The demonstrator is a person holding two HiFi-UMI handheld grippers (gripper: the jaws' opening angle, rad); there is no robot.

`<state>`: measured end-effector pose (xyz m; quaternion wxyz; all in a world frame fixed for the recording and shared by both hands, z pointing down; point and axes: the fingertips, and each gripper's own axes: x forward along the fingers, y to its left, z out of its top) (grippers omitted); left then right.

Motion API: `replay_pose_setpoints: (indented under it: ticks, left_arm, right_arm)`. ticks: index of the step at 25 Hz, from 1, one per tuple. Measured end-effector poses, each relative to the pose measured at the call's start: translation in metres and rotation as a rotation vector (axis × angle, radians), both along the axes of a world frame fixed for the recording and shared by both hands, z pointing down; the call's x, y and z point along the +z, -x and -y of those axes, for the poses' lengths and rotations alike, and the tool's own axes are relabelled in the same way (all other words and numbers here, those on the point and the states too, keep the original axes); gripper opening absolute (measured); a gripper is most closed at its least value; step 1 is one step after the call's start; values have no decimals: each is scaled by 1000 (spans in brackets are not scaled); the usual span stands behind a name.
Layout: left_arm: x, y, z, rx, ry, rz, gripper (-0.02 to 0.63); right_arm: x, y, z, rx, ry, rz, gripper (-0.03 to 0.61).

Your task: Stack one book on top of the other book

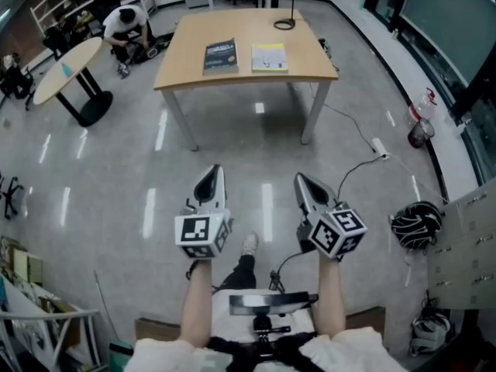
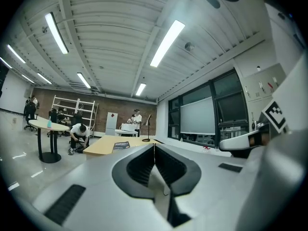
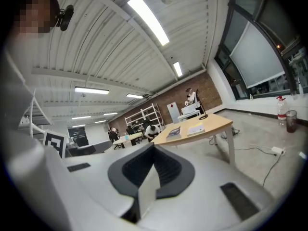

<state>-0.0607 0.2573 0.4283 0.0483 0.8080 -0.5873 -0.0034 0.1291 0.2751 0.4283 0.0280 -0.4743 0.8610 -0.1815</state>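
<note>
Over floor (image 1: 101,192) hang left claw (image 1: 212,173), right claw (image 1: 303,180), closed.

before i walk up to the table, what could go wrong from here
A floor cable and power strip lie beside the table's right legs; you could trip there.
The left gripper and right gripper are both shut and empty; unopened, they would likely shove a book rather than grip it.
The dark book and pale book lie flat, close together; lifting one may nudge the other.

Wooden table (image 1: 310,62) stands far centre, coiled black cable (image 1: 284,24) on its far right; round table (image 1: 66,68), crouching person (image 1: 125,23) far left; black helmet (image 1: 415,225) near right.
</note>
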Motion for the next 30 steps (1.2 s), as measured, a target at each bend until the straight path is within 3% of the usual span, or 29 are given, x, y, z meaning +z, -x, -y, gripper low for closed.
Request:
replay_pose_setpoints:
  ticks: [8, 12, 19, 25, 30]
  left_arm:
    - [-32, 17, 184, -1, -23, -68, 12]
    - [-28, -10, 246, 79, -5, -90, 12]
    - [-1, -60, 358, 123, 58, -76, 12]
    - [16, -108, 453, 104, 105, -60, 12]
    - [27, -123, 505, 83, 136, -34, 12]
  right_arm:
    - [-35, 17, 159, 29, -55, 20, -3]
    - [-22, 0, 216, 64, -15, 34, -4]
    - [2, -30, 343, 50, 26, 61, -3]
    - [-10, -55, 454, -40, -12, 19, -3]
    - [-3, -71, 513, -49, 1, 39, -3]
